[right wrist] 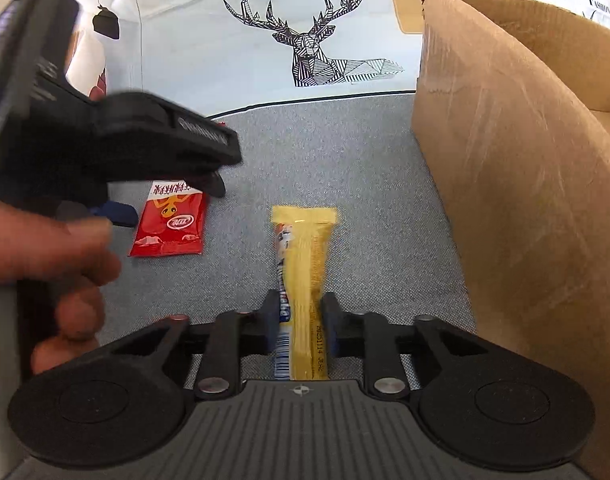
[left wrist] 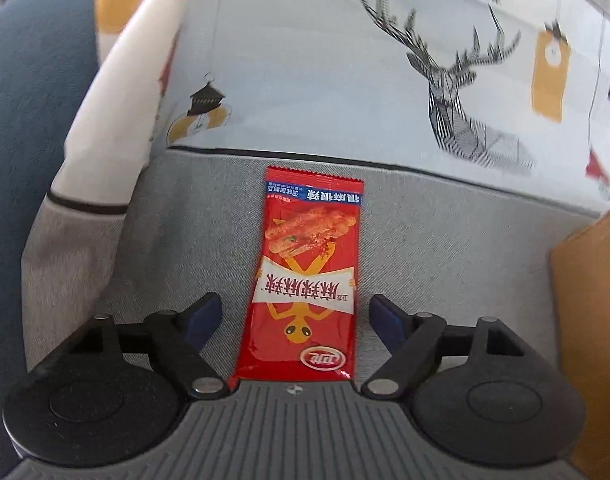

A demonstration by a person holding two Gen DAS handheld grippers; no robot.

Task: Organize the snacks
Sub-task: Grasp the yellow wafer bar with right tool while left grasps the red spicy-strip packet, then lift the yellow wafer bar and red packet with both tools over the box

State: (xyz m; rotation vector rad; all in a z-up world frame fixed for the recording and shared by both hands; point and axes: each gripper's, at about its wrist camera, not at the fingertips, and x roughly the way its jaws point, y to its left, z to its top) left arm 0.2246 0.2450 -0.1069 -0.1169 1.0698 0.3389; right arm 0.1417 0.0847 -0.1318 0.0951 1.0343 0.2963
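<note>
Snacks lie on the grey sofa seat (right wrist: 345, 168). The right gripper (right wrist: 301, 324) has its jaws clenched on the yellow snack stick (right wrist: 305, 264), likely bound for the cardboard box (right wrist: 505, 140) at the seat's right edge. The left gripper (left wrist: 295, 312), jaws released, straddles the red snack packet (left wrist: 309, 264), lined up lengthwise for gripping.

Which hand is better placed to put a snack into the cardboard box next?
Probably the right. Its tool is shut on the yellow snack, beside the cardboard box. The left tool is open around the red snack.
</note>
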